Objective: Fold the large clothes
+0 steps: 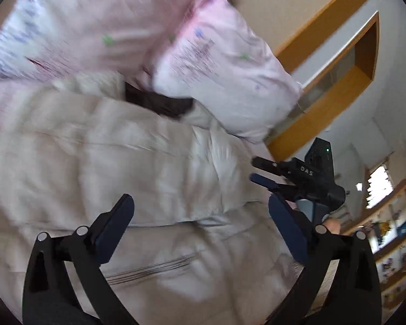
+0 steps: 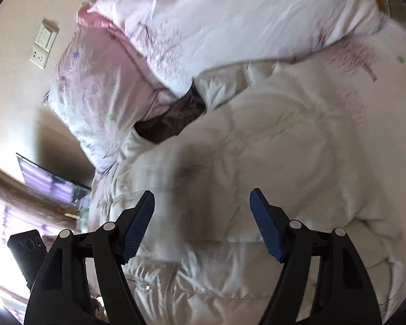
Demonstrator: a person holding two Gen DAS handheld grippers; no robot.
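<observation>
A large cream-white puffer jacket (image 1: 116,157) lies spread on the bed, its dark lining (image 1: 157,103) showing at the collar end near the pillows. It also fills the right wrist view (image 2: 270,149), with the dark lining (image 2: 173,119) at the upper left. My left gripper (image 1: 201,211) is open and empty, hovering just above the jacket. My right gripper (image 2: 203,208) is open and empty above the jacket; it also shows in the left wrist view (image 1: 259,170), at the jacket's right edge. Both views are motion-blurred.
Two pink floral pillows (image 1: 224,67) and a matching duvet (image 2: 243,13) lie at the head of the bed. A wooden headboard frame (image 1: 324,103) and shelves (image 1: 392,230) stand to the right. A wall socket (image 2: 43,43) and a screen (image 2: 48,181) are on the left.
</observation>
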